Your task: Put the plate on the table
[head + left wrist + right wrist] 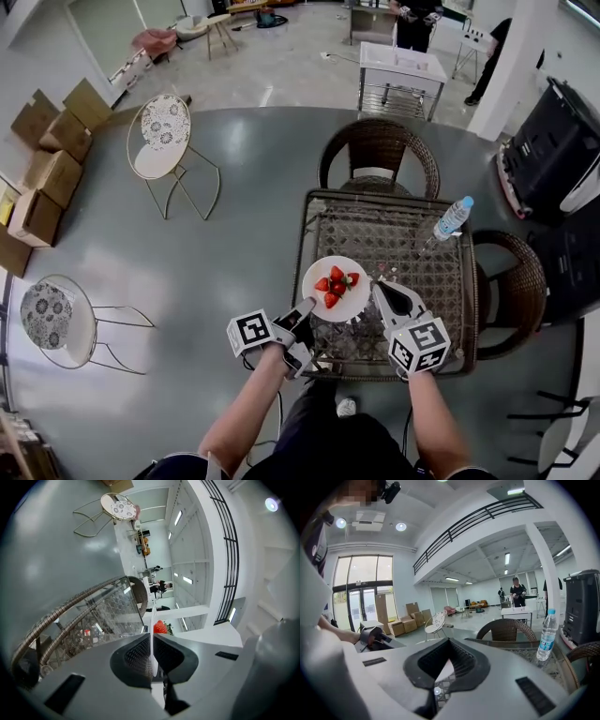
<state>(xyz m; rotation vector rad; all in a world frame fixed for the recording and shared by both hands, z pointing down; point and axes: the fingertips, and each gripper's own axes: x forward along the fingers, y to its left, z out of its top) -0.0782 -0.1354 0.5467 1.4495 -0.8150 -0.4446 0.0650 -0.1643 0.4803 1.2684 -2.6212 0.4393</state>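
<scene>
A white plate (349,305) carrying several strawberries (336,285) is over the near left part of the glass-topped wicker table (403,234). My left gripper (307,307) is shut on the plate's near left rim. In the left gripper view the rim (152,634) runs as a thin white line between the pads, with a strawberry (160,627) beyond. My right gripper (377,289) sits at the plate's right edge, fingers together, and in the right gripper view the right gripper (449,641) holds nothing that I can see. Whether the plate rests on the glass I cannot tell.
A water bottle (453,218) stands at the table's far right corner. Wicker chairs stand behind (379,155) and to the right (511,286) of the table. Two metal chairs (164,141) and cardboard boxes (47,169) are off to the left.
</scene>
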